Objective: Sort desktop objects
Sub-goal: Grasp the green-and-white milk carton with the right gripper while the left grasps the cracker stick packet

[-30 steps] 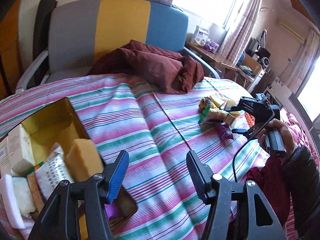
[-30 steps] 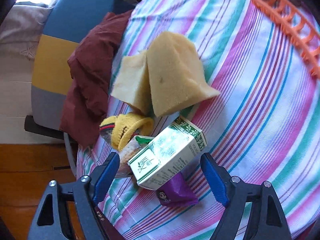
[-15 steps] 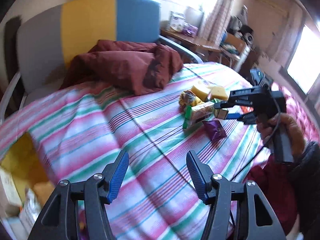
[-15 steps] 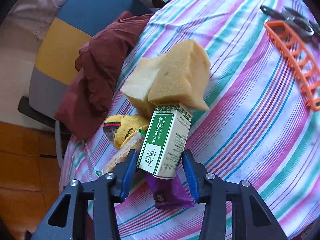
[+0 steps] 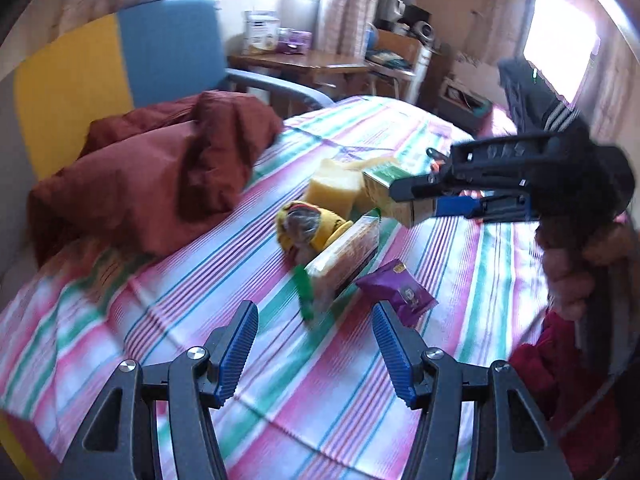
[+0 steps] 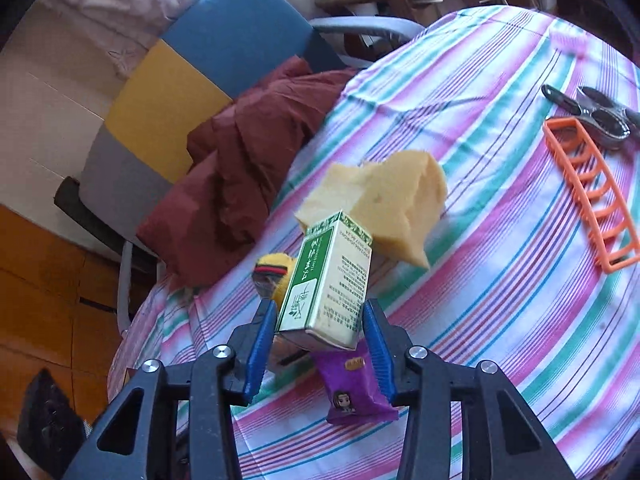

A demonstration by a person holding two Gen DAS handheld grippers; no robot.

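Green carton (image 6: 328,280) sat pinched at its bottom end in my right claw (image 6: 320,344), lifted clear of the striped worktop (image 6: 500,280); jaws were closing. Left claw (image 5: 316,344) gaped wide, empty. Gripped so low, the carton could've tipped out.

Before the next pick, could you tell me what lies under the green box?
The purple packet lies on the striped cloth below the green box, which the right gripper holds; the box hides the packet's far end.

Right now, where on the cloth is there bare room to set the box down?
Free: the striped cloth between sponge and orange rack; also the near stretch before the left claw. Crowded: around the purple packet.
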